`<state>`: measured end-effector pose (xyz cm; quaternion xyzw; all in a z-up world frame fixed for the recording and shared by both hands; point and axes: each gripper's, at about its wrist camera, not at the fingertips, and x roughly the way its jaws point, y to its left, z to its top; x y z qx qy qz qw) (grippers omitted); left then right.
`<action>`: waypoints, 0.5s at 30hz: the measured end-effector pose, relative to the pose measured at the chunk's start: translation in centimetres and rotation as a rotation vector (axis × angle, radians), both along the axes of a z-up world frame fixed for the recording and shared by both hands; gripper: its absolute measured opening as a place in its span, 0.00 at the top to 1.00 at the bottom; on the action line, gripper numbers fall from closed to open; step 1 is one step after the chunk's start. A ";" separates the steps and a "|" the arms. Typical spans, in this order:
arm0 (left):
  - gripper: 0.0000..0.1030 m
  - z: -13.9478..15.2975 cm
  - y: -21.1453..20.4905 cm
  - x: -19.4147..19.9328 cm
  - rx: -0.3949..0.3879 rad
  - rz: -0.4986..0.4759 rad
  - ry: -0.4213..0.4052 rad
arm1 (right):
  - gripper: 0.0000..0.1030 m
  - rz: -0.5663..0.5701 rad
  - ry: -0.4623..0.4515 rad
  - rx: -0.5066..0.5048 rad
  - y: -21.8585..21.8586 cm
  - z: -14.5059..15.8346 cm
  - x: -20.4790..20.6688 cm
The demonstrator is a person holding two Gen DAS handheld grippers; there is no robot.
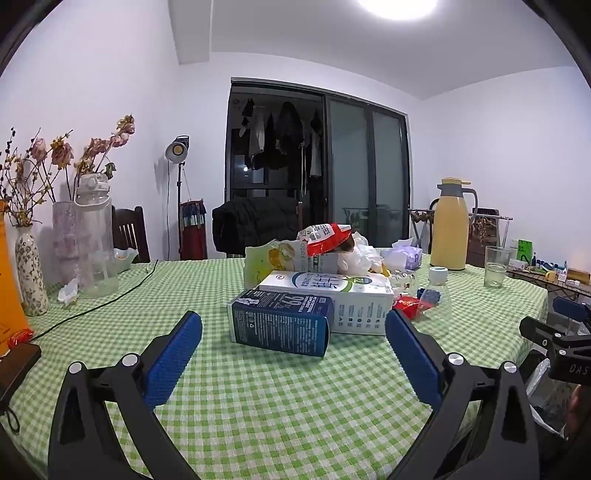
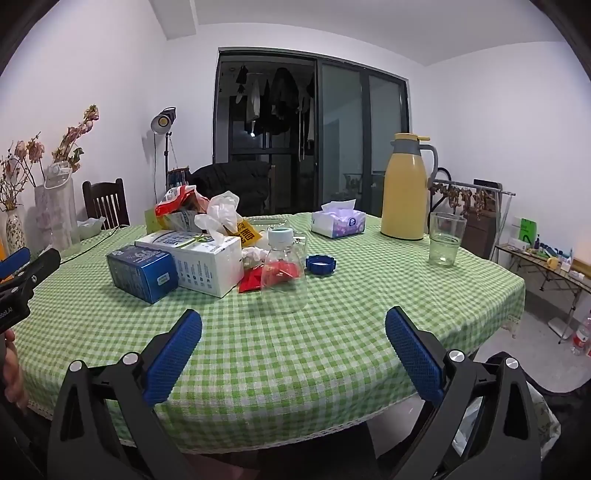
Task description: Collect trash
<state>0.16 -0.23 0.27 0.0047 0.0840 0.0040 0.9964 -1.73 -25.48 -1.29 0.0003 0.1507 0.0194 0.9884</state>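
The left hand-held gripper (image 1: pixel 293 334) was spread as wide as it went, holding and touching nothing, above the checked desk (image 1: pixel 258 406). The dark blue carton (image 1: pixel 280 323) lay at twelve o'clock just beyond its fingertips. The right hand-held gripper (image 2: pixel 293 334) gaped equally, empty, with the clear plastic bottle (image 2: pixel 284 273) ahead at twelve o'clock and the trash pile (image 2: pixel 207 221) toward eleven.

white walls, dark sliding glass door (image 1: pixel 317 166), studio lamp (image 1: pixel 178 147), wooden chair (image 2: pixel 105 203), ceiling light (image 1: pixel 397 7)
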 end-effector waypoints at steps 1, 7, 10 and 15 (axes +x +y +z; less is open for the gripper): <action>0.07 0.0 0.0 0.0 0.001 0.000 0.001 | 0.07 -0.003 0.001 0.002 -0.1 0.0 0.1; 0.07 -0.1 -0.4 0.0 0.008 -0.010 0.001 | 0.07 -0.036 -0.006 0.006 -0.4 -0.4 0.0; 0.07 -0.3 -0.5 -0.1 0.013 -0.011 0.002 | 0.07 -0.032 0.007 0.008 -0.5 -0.7 0.2; 0.07 -0.3 -0.3 0.1 0.003 -0.010 0.015 | 0.07 -0.024 0.008 0.003 -0.3 -0.7 0.2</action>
